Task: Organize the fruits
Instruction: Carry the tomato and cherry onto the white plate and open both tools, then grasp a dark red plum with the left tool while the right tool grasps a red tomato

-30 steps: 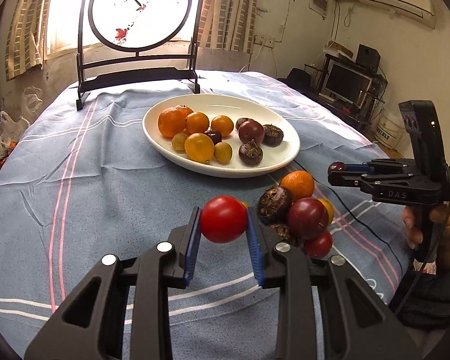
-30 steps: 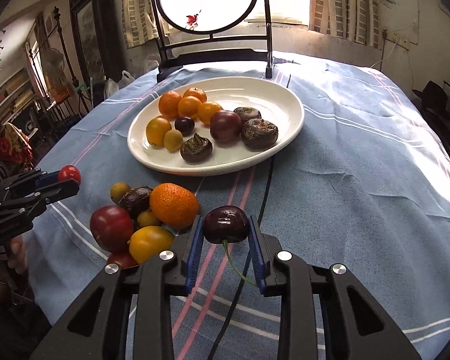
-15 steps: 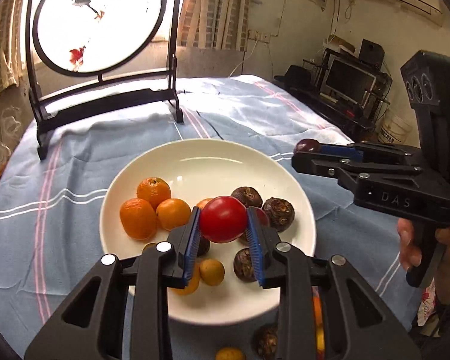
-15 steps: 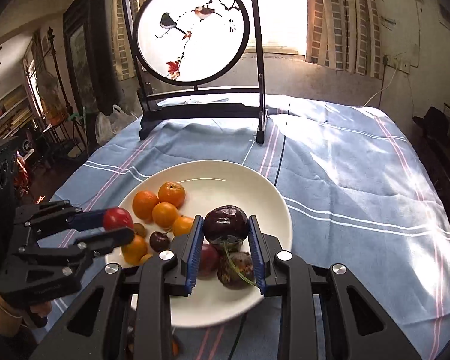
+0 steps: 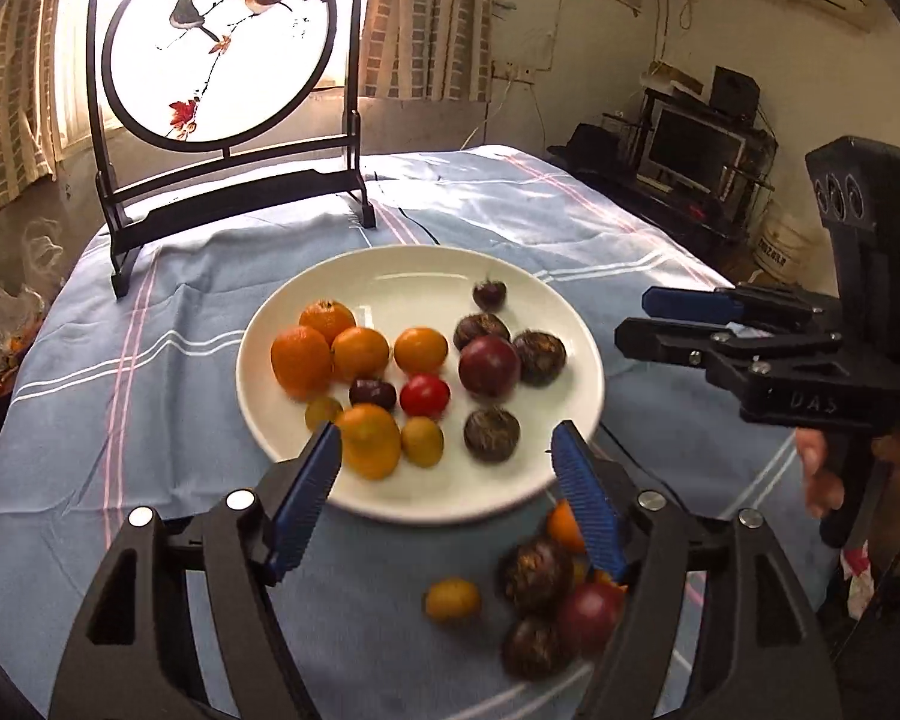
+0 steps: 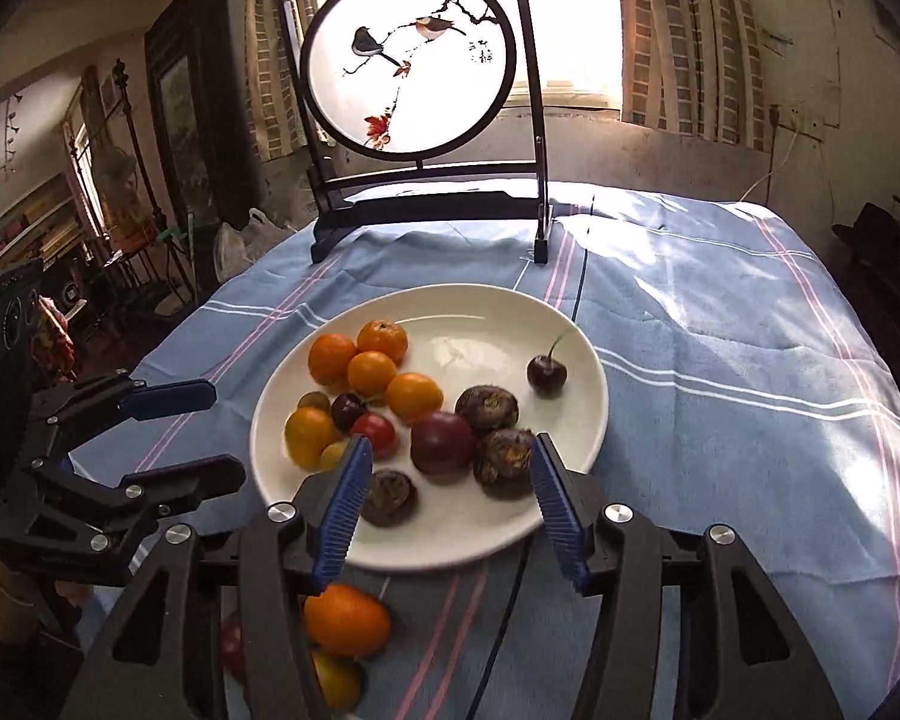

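Blue striped cloth (image 5: 168,372) covers the round table, and on it sits the white plate (image 5: 426,498), the landmark for everything else. Inside the plate, a red tomato (image 5: 424,394) lies near the middle, just beside a dark cherry (image 5: 372,393) and in front of the oranges (image 5: 330,348) grouped on the plate's left half. A second cherry with its stem up (image 6: 546,373) rests alone toward the plate's far right edge, apart from the brown passion fruits (image 6: 487,409) and the purple plum (image 6: 442,441) on the right half.

Left gripper (image 5: 447,468) hovers over the plate's near rim with its blue pads spread wide and nothing between them. Right gripper (image 6: 447,483) hangs over the same near rim, jaws likewise apart and empty; from the left wrist view it shows at the plate's right side.

On the cloth in front of the plate, off its near edge, lies a loose heap of fruit (image 5: 546,594), blurred: an orange, a small yellow one, dark round ones. Beyond the plate's far side stands a framed round bird screen (image 5: 219,48) against the bright window.
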Tool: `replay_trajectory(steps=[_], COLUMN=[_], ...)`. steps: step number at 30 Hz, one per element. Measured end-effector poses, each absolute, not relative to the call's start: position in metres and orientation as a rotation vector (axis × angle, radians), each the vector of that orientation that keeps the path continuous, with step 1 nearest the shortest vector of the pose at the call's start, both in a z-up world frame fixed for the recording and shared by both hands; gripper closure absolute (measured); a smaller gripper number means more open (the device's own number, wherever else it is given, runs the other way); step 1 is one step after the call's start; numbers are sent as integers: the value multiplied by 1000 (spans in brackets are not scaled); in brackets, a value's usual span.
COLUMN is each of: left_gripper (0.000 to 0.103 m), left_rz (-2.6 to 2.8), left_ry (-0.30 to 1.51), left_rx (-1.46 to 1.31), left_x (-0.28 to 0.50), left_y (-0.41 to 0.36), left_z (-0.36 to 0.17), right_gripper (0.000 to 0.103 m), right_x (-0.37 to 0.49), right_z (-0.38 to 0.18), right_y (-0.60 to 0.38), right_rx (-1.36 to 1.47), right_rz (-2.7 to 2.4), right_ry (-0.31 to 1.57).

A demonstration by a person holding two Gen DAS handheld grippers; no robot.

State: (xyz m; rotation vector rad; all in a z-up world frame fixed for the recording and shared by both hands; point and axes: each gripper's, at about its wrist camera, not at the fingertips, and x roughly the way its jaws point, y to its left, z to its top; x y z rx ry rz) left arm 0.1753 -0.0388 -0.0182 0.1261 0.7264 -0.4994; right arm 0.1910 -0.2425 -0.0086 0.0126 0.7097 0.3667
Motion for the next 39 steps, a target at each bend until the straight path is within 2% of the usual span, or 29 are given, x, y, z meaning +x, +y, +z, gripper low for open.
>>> replay_trajectory(steps=[5, 10, 15, 17, 24, 31, 39], left_gripper=[33, 55, 59, 65, 66, 66, 66], left_rz=[-543, -539, -528, -533, -524, -490, -434], left_ry=[715, 681, 714, 744, 753, 693, 736], left_rx=[220, 287, 258, 238, 183, 93, 45], left_x=[98, 72, 89, 95, 94, 76, 78], left_y=[-41, -63, -76, -80, -76, -28, 5], left_z=[-39, -55, -63, -69, -69, -41, -50], right_gripper=[46, 46, 46, 46, 46, 46, 46], right_x=[125, 99, 103, 102, 99, 97, 113], right_z=[-36, -71, -74, -74, -73, -73, -72], right_y=[-255, -265, -274, -274, -270, -243, -202], right_rx=[3, 71, 140, 141, 117, 12, -24], right_rz=[382, 418, 411, 417, 429, 476, 524], right_ry=[712, 754, 762, 758, 744, 777, 815])
